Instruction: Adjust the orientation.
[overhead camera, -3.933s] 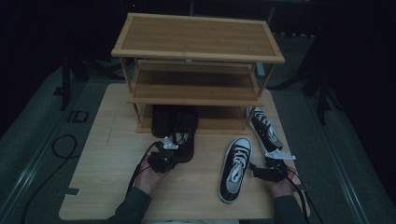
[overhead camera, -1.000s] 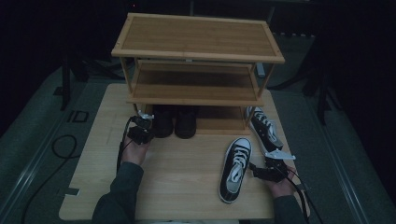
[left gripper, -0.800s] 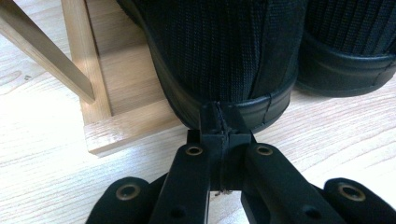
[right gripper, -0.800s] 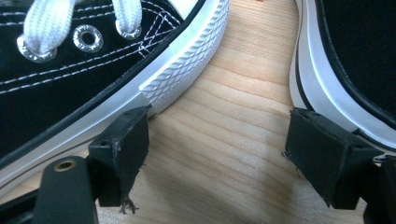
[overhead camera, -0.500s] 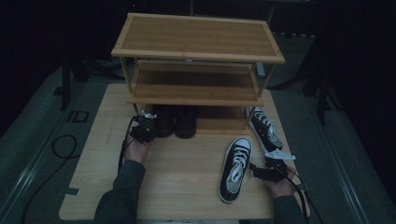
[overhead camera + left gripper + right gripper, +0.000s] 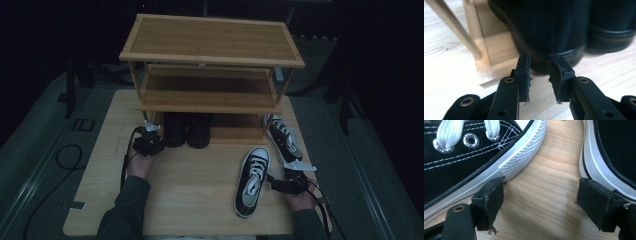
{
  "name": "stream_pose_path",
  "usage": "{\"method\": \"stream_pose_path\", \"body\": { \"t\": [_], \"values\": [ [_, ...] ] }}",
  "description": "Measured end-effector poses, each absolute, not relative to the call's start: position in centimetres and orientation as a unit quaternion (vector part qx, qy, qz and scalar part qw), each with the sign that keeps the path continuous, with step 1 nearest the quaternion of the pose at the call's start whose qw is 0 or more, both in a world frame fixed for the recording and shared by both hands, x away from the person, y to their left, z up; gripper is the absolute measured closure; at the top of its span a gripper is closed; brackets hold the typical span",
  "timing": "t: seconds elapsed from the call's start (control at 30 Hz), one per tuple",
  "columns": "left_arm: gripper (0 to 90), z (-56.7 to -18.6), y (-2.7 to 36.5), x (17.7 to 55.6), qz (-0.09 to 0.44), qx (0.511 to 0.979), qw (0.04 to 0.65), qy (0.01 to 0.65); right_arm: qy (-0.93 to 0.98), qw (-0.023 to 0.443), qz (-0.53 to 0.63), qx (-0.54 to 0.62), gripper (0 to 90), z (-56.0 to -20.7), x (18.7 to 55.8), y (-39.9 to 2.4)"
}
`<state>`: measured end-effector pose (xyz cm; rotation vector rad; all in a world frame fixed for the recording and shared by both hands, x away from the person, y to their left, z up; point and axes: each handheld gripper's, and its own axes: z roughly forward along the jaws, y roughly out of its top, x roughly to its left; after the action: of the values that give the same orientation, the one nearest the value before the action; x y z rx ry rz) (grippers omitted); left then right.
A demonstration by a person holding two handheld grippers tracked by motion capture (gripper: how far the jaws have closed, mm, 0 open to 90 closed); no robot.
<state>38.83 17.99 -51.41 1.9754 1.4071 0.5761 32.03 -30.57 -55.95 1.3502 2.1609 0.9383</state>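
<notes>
Backing the left gripper (image 6: 150,136) straight out, without nudging the heel, would finish this step cleanly. Black boots (image 6: 187,130) stand as a pair on the rack's (image 6: 210,55) bottom level, centre-left of the high view. Jaws have just been opening; they stand parted, nothing between them, the left boot's heel (image 6: 554,57) just beyond the tips. Right gripper (image 6: 280,184) rests open beside the sneaker (image 6: 252,180), lower right.

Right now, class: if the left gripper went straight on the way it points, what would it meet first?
The left gripper, jaws just opened with nothing between them, aims at the heel of the nearer black boot on the rack's bottom shelf. It would probably meet that heel first; the gap looks small.
</notes>
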Motion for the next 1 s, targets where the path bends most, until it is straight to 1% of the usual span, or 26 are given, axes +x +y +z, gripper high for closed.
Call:
{"method": "stream_pose_path", "body": {
  "t": [0.03, 0.07, 0.1, 0.13, 0.17, 0.23, 0.33, 0.47, 0.57, 0.63, 0.73, 1.0],
  "values": [
    [69.6, -51.6, 18.1, 39.1, 0.222, 0.751, 0.315, 0.536, 0.778, 0.211, 0.337, 0.486, 24.2, -55.9, 32.0, -30.6],
    [69.6, -51.8, 18.3, 39.3, 0.223, 0.75, 0.312, 0.539, 0.778, 0.211, 0.335, 0.488, 29.3, -55.8, 32.0, -30.6],
    [69.7, -52.1, 18.4, 39.6, 0.222, 0.75, 0.307, 0.542, 0.777, 0.211, 0.334, 0.49, 36.3, -55.7, 32.0, -30.6],
    [69.9, -52.3, 18.5, 39.8, 0.221, 0.75, 0.306, 0.543, 0.774, 0.213, 0.331, 0.497, 46.3, -55.5, 31.9, -30.7],
    [69.9, -52.5, 18.5, 40.0, 0.221, 0.75, 0.304, 0.544, 0.771, 0.213, 0.329, 0.501, 53.1, -55.4, 31.9, -30.8],
    [69.8, -52.9, 18.6, 40.4, 0.227, 0.75, 0.296, 0.546, 0.765, 0.207, 0.336, 0.509, 60.5, -55.0, 31.7, -30.9],
    [69.4, -53.5, 18.8, 41.1, 0.227, 0.743, 0.296, 0.556, 0.757, 0.203, 0.359, 0.506, 63.8, -54.1, 31.2, -30.9],
    [69.5, -53.9, 18.8, 41.7, 0.233, 0.737, 0.295, 0.562, 0.759, 0.208, 0.372, 0.493, 65.2, -52.8, 30.3, -30.4],
    [69.8, -54.2, 18.9, 42.1, 0.235, 0.733, 0.284, 0.572, 0.763, 0.209, 0.381, 0.479, 63.7, -51.7, 29.5, -29.7],
    [70.7, -54.3, 18.9, 42.3, 0.231, 0.727, 0.288, 0.579, 0.768, 0.212, 0.381, 0.47, 63.0, -51.0, 29.0, -29.2],
    [71.7, -54.2, 18.7, 42.6, 0.237, 0.73, 0.284, 0.575, 0.773, 0.228, 0.374, 0.458, 62.9, -49.9, 28.1, -28.2],
    [72.1, -54.3, 18.8, 43.2, 0.235, 0.728, 0.286, 0.578, 0.782, 0.22, 0.393, 0.43, 60.4, -47.8, 27.4, -25.8]
  ]
}}
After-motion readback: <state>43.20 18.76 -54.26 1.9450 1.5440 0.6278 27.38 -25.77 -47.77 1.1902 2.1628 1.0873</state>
